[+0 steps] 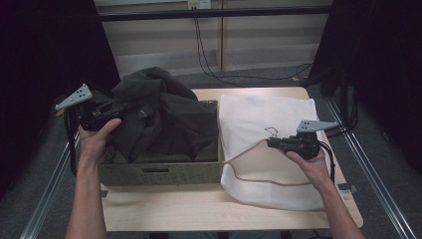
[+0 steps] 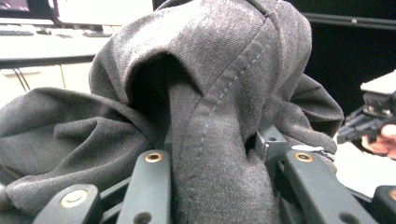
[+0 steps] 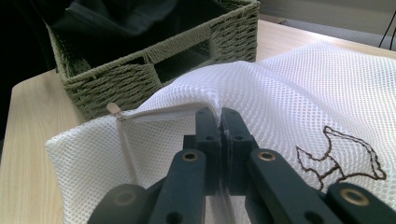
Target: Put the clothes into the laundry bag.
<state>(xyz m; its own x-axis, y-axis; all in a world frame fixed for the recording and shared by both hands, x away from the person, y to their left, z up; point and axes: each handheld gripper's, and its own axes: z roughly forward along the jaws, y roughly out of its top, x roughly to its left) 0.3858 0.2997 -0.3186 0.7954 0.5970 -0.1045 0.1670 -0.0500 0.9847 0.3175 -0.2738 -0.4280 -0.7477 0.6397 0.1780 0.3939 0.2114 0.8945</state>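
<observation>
A dark grey garment (image 1: pixel 159 112) is bunched up above a woven green basket (image 1: pixel 164 172) on the table's left half. My left gripper (image 1: pixel 115 110) is shut on a thick fold of that garment (image 2: pixel 219 140), which bulges up between its jaws. To the right lies a white mesh laundry bag (image 1: pixel 268 119) with a zip. My right gripper (image 1: pixel 271 143) is shut on the bag's zip edge (image 3: pixel 187 109) and lifts it a little, so the mouth gapes toward the basket (image 3: pixel 140 70).
The light wood table (image 1: pixel 164 209) has bare room in front of the basket. Metal rails (image 1: pixel 45 194) run along both sides of the table. Cables (image 1: pixel 214 69) hang at the back wall.
</observation>
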